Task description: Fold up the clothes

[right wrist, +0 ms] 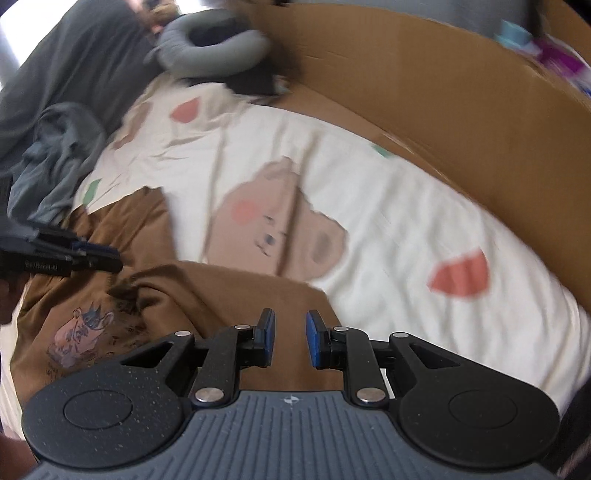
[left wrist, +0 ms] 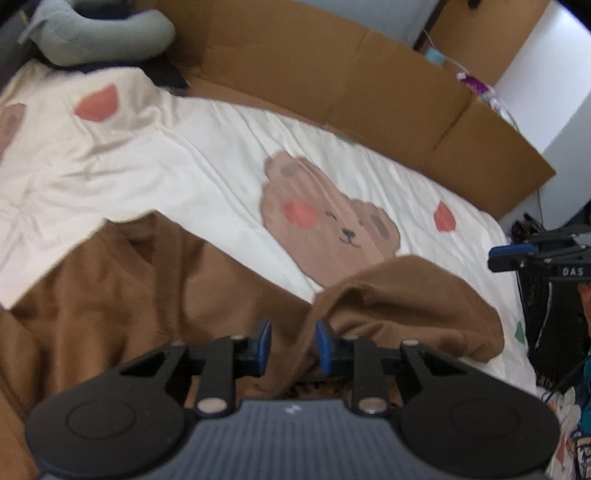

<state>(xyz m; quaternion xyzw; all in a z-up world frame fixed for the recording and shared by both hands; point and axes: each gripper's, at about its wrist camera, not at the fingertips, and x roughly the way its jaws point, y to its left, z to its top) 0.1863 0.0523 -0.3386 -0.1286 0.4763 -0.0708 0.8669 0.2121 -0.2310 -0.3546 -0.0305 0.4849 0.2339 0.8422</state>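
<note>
A brown sweatshirt [left wrist: 122, 295] lies spread on the bear-print bedsheet [left wrist: 207, 177]. The left tool [left wrist: 293, 345] hangs just over it, pads partly apart, with a raised fold of brown cloth running between them; whether they pinch it I cannot tell. The right tool [right wrist: 290, 338] stands at its 3 o'clock edge, slightly open, gripping nothing.

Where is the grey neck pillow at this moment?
The grey neck pillow lies at the far left head of the bed, beside the cardboard wall, beyond the bear-print quilt.
</note>
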